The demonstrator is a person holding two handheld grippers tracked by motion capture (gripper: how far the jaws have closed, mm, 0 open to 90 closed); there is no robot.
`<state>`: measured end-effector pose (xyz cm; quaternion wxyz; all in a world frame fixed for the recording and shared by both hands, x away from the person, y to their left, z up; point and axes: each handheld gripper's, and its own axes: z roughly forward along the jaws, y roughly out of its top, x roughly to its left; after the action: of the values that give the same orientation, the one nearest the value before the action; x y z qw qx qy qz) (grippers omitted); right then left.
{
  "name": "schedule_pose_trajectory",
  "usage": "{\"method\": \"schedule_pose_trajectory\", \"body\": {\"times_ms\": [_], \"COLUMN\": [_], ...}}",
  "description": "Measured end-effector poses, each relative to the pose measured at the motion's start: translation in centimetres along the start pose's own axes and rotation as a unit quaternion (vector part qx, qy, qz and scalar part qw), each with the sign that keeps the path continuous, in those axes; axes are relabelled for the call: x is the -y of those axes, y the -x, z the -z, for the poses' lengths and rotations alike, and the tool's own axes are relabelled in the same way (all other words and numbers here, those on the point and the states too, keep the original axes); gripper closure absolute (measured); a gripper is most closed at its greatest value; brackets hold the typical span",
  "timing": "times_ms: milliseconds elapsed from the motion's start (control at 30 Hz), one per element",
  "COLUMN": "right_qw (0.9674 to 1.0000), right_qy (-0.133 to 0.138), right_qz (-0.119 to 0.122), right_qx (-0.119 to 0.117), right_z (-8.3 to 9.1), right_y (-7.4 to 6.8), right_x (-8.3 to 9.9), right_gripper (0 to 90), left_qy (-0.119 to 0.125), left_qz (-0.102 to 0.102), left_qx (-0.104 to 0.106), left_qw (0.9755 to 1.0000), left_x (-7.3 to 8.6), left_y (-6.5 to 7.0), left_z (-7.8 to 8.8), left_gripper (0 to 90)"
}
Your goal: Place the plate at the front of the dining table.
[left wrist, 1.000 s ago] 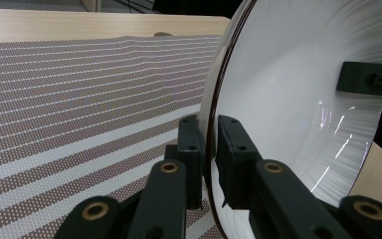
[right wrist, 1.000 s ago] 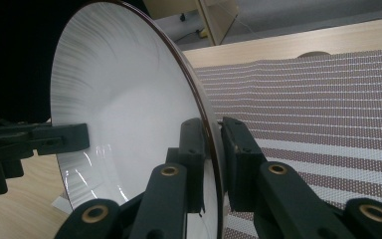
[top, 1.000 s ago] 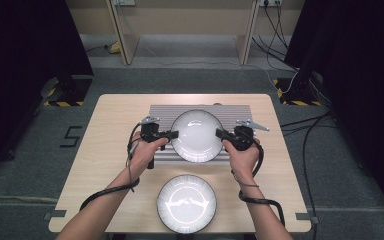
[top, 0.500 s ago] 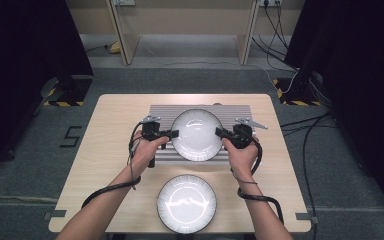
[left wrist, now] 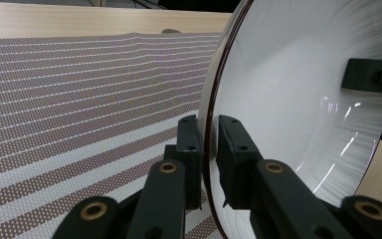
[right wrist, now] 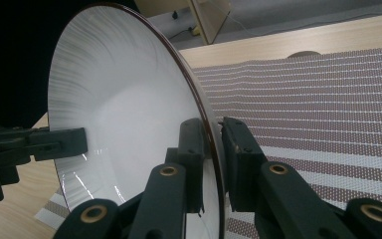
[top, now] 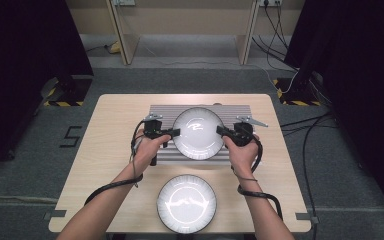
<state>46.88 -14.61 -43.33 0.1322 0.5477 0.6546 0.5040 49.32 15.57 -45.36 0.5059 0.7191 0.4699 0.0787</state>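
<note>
Two tongs clamped on opposite rims of one white plate (top: 198, 133): left tongs (top: 174, 132) at its left edge, right tongs (top: 221, 131) at its right, over the striped mat (top: 160, 112) near the counter's (top: 110, 130) far edge; second plate (top: 186, 203) at the near edge, equally close to both hands

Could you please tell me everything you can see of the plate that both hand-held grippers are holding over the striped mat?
The held plate is round, white and glossy, like glazed ceramic, with fine ribbing toward a thin dark rim and a deep centre. It sits face up above the striped placemat. The left hand-held gripper pinches its left rim and the right hand-held gripper its right rim, each with one jaw inside and one outside.
</note>
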Motion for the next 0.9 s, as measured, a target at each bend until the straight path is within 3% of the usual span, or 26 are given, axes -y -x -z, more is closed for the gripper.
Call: {"method": "schedule_pose_trajectory", "body": {"times_ms": [900], "right_qw": [0.9999], "right_qy": [-0.006], "right_qz": [0.001], "right_qx": [0.010], "right_z": [-1.4], "right_y": [0.6], "right_x": [-0.9], "right_gripper": [79.5], "left_qy": [-0.006], "left_qz": [0.006], "left_qx": [-0.012], "left_qw": [0.9999], "left_x": [-0.9], "left_y": [-0.8], "left_z": [-1.3], "left_gripper": [79.4]}}
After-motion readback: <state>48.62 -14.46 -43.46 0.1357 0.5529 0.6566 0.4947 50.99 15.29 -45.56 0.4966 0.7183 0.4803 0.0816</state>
